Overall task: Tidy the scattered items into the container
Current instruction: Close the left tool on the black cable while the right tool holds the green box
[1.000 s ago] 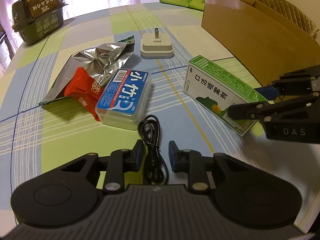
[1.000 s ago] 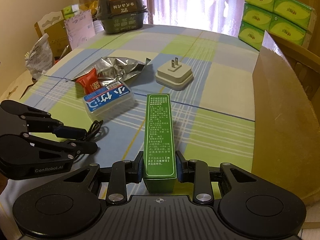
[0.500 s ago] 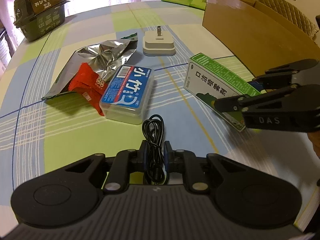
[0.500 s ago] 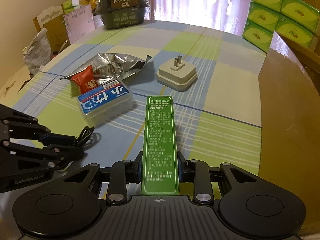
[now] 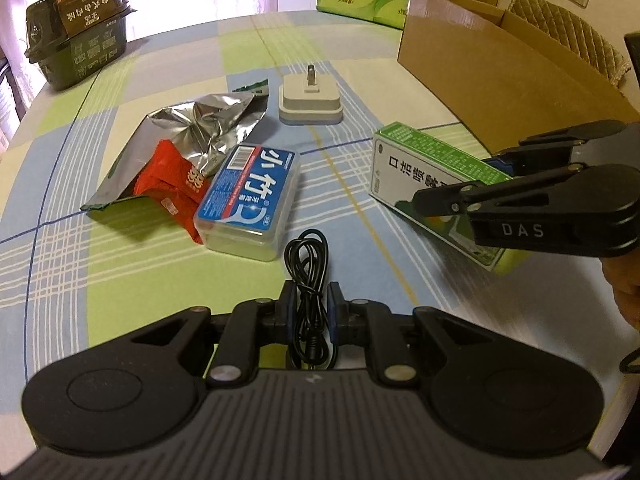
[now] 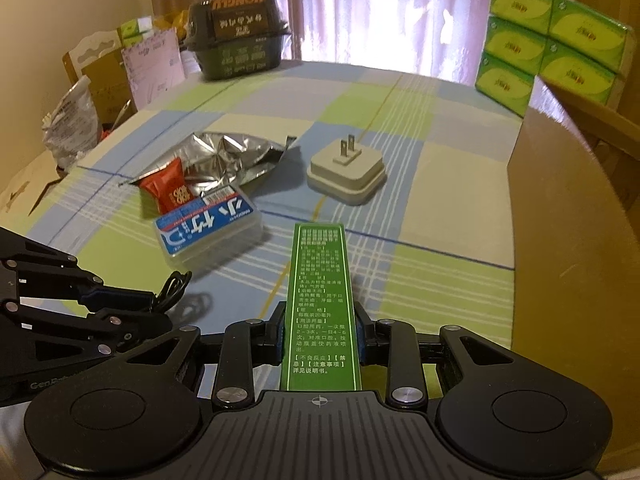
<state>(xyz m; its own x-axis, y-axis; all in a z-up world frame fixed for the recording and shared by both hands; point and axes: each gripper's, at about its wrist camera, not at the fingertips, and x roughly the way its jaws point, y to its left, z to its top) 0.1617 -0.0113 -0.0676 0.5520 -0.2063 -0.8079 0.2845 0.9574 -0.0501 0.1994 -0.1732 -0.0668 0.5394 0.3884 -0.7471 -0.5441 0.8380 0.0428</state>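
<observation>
My left gripper point(image 5: 311, 311) is shut on a coiled black cable point(image 5: 308, 268), whose loop sticks out ahead over the checked tablecloth. My right gripper point(image 6: 320, 332) is shut on a long green medicine box point(image 6: 322, 300), lifted off the table and pointing forward. The same green box point(image 5: 424, 176) shows in the left wrist view, held by the right gripper point(image 5: 496, 184). A clear plastic box with a blue label point(image 5: 252, 200), a red snack packet point(image 5: 168, 180), a silver foil bag point(image 5: 200, 128) and a white plug adapter point(image 5: 310, 100) lie on the table. The brown cardboard box point(image 5: 500, 80) stands at the right.
A dark food container point(image 5: 76, 52) stands at the far left corner. Green tissue packs point(image 6: 548, 44) are stacked beyond the cardboard box point(image 6: 568, 240). Papers and bags point(image 6: 76, 120) sit off the table's left edge. A hand point(image 5: 624, 292) shows at the right.
My left gripper closed on the black cable and raised it slightly. My right gripper lifted the green box off the table and tilted it level.
</observation>
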